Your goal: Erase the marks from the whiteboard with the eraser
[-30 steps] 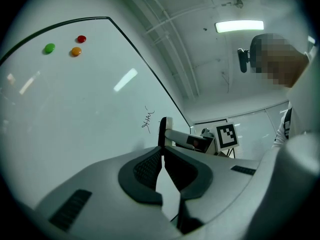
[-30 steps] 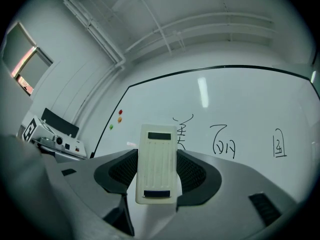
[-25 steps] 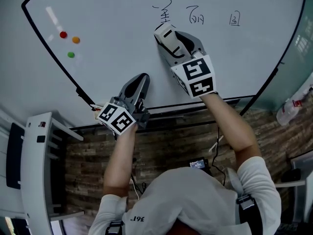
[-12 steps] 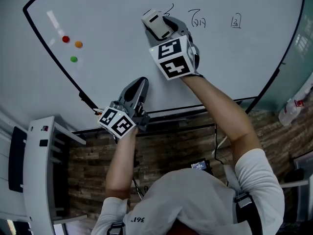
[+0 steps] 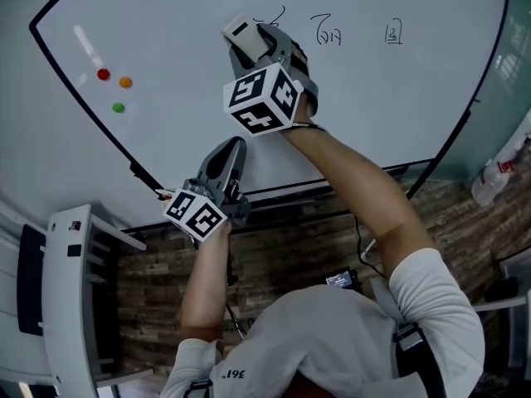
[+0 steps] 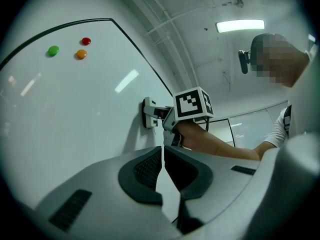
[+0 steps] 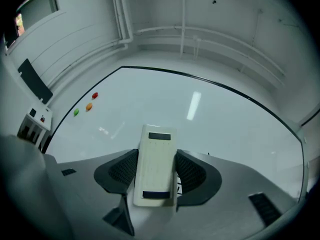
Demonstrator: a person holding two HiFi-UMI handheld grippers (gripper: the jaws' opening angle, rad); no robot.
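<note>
Eraser [image 7: 156, 165] flat on whiteboard [image 7: 225, 119], clamped between right gripper [image 7: 157, 176] fingers, left gripper [image 6: 162, 160] fingers closed, empty

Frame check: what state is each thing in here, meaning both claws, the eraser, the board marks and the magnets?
right claw: shut on the eraser.
eraser: held against the whiteboard, at the leftmost mark.
left claw: shut, empty.
whiteboard: upright, two written marks unerased, right of the eraser.
magnets: red, orange, green, stuck on the board.
</note>
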